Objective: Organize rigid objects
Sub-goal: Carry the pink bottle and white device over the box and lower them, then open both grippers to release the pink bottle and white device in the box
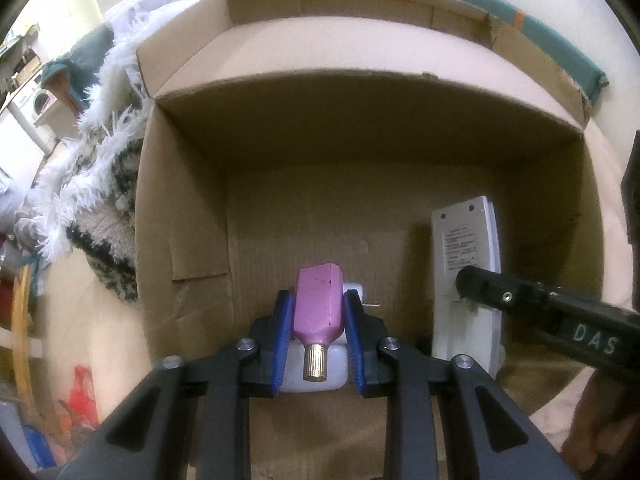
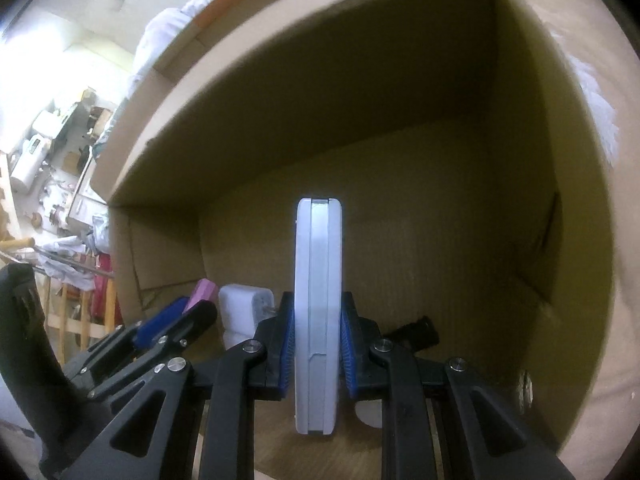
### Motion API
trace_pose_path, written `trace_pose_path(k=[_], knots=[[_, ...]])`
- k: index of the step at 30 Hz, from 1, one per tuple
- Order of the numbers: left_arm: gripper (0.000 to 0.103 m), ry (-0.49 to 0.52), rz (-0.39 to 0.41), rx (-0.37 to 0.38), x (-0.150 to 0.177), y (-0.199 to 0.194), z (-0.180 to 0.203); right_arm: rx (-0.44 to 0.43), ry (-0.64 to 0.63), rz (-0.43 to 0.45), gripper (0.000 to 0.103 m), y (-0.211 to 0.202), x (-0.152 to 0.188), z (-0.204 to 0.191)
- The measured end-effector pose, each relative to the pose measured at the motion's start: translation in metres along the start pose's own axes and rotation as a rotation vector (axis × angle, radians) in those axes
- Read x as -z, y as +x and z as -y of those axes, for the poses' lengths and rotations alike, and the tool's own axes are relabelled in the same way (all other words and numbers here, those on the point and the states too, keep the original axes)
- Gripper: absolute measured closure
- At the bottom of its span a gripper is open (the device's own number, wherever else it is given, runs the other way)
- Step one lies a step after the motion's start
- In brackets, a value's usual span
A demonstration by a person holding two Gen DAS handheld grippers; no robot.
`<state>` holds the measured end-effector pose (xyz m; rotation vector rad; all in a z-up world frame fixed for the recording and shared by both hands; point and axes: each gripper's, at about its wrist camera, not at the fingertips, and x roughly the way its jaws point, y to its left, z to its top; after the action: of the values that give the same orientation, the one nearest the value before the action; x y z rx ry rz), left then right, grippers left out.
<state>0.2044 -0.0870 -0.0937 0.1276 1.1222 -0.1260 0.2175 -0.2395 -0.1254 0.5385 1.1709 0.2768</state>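
left gripper (image 1: 318, 314) pinching pink bottle (image 1: 318, 308); right gripper (image 2: 318, 330) clamping white device (image 2: 318, 312) (both inside cardboard box (image 1: 360, 152)).

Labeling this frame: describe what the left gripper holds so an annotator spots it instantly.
Look inside the open cardboard box. Low in the middle, the left gripper clamps a pink faceted block with a ribbed brass stub, over a white plastic piece. The only pink thing there; its neighbour, the flat white device in the right gripper, is pale and slab-shaped.

Shaggy white throw (image 1: 100, 168) at left of frame; teal cushion (image 1: 560, 40) upper right; cluttered shelves (image 2: 52, 152) at left, right-wrist view.
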Motion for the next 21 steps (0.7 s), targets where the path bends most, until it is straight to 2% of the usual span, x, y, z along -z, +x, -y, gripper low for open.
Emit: trace_pose_path(k=[3,10,11,13,14,15,17,18,19,20,21], knots=[[0.08,-0.009,-0.02,-0.006,0.001,0.006,0.0,-0.035,0.036,0.008,0.081,-0.001,0.0,0.005],[0.079,0.012,-0.013,-0.033,0.003,0.007,0.003,-0.003,0.05,-0.018,0.079,0.006,0.001,0.011],[0.075,0.022,-0.014,-0.038,0.005,0.008,0.008,0.005,0.046,-0.02,0.079,0.007,0.001,0.011],[0.061,0.032,-0.011,-0.05,0.007,0.006,0.008,0.032,0.036,-0.013,0.079,0.007,-0.002,0.008],[0.051,0.035,-0.004,-0.062,0.008,0.005,0.009,0.049,0.027,-0.002,0.079,0.005,-0.003,0.006],[0.046,0.036,0.005,-0.071,0.009,0.004,0.01,0.066,0.014,0.017,0.079,0.002,-0.004,0.004],[0.043,0.044,0.02,-0.082,0.009,0.001,0.012,0.102,-0.029,0.051,0.078,-0.005,-0.007,-0.003],[0.043,0.05,0.022,-0.082,0.009,0.001,0.014,0.118,-0.046,0.064,0.076,-0.009,-0.008,-0.006],[0.043,0.055,0.021,-0.083,0.009,0.001,0.015,0.126,-0.058,0.083,0.069,-0.013,-0.01,-0.008],[0.043,0.055,0.021,-0.087,0.009,0.001,0.016,0.122,-0.061,0.109,0.05,-0.019,-0.012,-0.01],[0.043,0.051,0.025,-0.09,0.009,0.0,0.016,0.106,-0.059,0.138,0.045,-0.025,-0.014,-0.011]])
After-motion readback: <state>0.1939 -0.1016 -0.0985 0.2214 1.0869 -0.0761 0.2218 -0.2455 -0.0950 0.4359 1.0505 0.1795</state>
